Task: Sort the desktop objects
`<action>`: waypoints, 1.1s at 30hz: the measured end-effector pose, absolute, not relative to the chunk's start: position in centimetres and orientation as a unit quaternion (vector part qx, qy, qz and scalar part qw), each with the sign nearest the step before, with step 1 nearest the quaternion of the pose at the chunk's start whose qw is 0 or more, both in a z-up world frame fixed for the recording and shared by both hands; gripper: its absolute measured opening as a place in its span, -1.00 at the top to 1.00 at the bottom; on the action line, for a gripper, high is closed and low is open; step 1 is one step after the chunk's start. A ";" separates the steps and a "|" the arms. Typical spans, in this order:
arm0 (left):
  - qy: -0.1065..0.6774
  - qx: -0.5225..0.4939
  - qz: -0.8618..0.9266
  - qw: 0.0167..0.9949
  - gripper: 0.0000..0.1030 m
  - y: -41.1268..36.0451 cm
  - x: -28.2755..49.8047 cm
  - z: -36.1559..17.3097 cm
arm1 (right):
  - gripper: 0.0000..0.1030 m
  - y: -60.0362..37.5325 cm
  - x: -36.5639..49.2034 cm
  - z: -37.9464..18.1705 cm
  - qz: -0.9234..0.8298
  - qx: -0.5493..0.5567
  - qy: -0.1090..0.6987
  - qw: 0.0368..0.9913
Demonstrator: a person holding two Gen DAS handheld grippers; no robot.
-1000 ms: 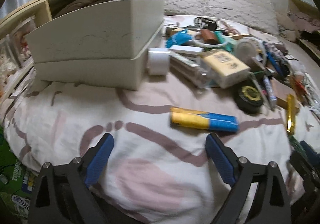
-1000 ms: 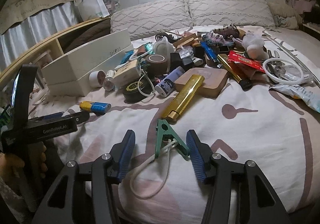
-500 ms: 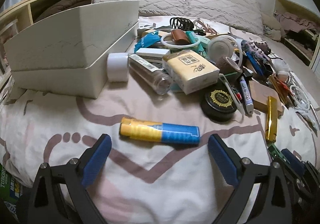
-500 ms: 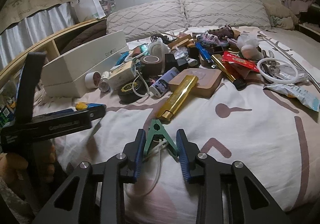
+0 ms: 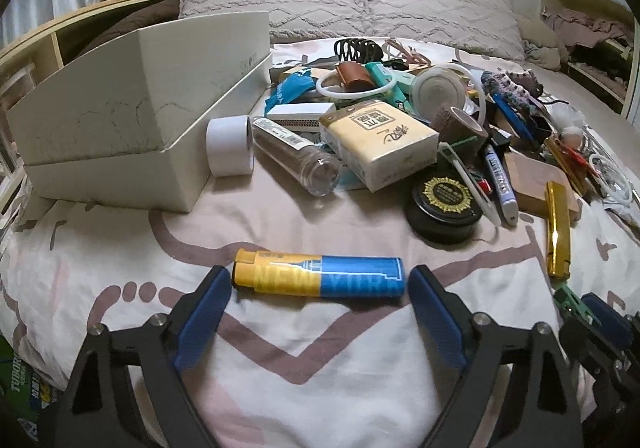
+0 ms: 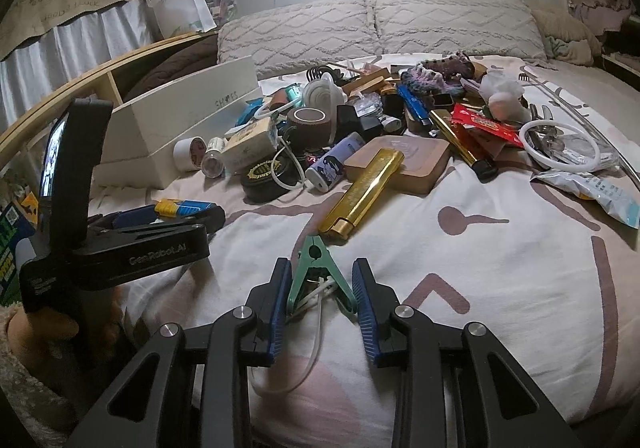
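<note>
As two claws work, one lighter (image 5: 319,279) lies between.

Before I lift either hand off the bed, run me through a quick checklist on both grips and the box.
1. Yellow and blue lighter lies between the left gripper fingers, jaws closing: ok.
2. Left pads pressing the lighter's ends: cannot tell.
3. Right gripper shut on the green clip: ok.
4. White cord trails loose from the clip, may drag: not ok.
5. White box open and near: ok.
6. Gold lighter lies clear of the right gripper's fingers: ok.
</note>
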State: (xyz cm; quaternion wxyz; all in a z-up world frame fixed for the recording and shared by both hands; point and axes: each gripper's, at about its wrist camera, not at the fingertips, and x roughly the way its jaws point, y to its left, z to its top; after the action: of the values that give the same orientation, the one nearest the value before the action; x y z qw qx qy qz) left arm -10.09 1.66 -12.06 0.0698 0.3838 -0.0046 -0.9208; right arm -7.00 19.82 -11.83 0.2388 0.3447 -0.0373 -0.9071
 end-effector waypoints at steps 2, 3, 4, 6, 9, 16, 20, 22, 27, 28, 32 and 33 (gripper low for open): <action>-0.009 0.382 -0.922 0.067 -0.57 1.8 -10.1 -12.0 | 0.38 19.8 -6.9 -11.8 -0.907 0.345 -0.033 0.238; -0.010 0.381 -0.922 0.067 -0.57 1.8 -10.0 -12.0 | 0.38 19.7 -6.9 -11.8 -0.908 0.344 -0.031 0.238; -0.011 0.381 -0.922 0.065 -0.57 1.8 -10.0 -12.0 | 0.38 19.7 -6.9 -11.8 -0.908 0.344 -0.030 0.237; -0.008 0.381 -0.922 0.064 -0.57 1.8 -9.9 -11.9 | 0.38 19.7 -6.8 -11.8 -0.908 0.343 -0.029 0.237; -0.005 0.381 -0.923 0.062 -0.57 1.8 -9.7 -11.8 | 0.38 19.8 -6.7 -11.8 -0.909 0.341 -0.030 0.237; 0.003 0.377 -0.925 0.050 -0.57 2.1 -8.9 -11.3 | 0.38 19.5 -6.5 -11.8 -0.912 0.340 -0.017 0.229; 0.006 0.374 -0.926 0.043 -0.57 2.2 -8.3 -11.1 | 0.38 19.5 -6.5 -11.7 -0.913 0.340 -0.016 0.225; 0.003 0.376 -0.926 0.042 -0.57 2.3 -8.2 -11.1 | 0.38 19.5 -6.4 -11.5 -0.913 0.342 -0.017 0.222; 0.003 0.377 -0.926 0.035 -0.57 2.4 -7.9 -11.0 | 0.38 19.7 -6.4 -11.1 -0.910 0.351 -0.020 0.221; 0.006 0.376 -0.926 0.033 -0.57 2.4 -7.9 -11.0 | 0.38 19.7 -6.4 -11.0 -0.910 0.352 -0.019 0.218; 0.014 0.373 -0.928 0.021 -0.57 2.3 -7.7 -10.8 | 0.39 19.7 -6.3 -10.8 -0.913 0.353 -0.007 0.206; 0.015 0.373 -0.928 0.019 -0.57 2.3 -7.6 -10.8 | 0.39 19.5 -6.4 -11.0 -0.912 0.359 0.000 0.201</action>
State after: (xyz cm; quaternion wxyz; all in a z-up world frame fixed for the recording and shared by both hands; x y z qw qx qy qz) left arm -7.62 2.32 -10.81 0.0194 0.3727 0.0146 -0.9276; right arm -6.38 19.50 -11.03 0.2005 0.3585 0.0000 -0.9117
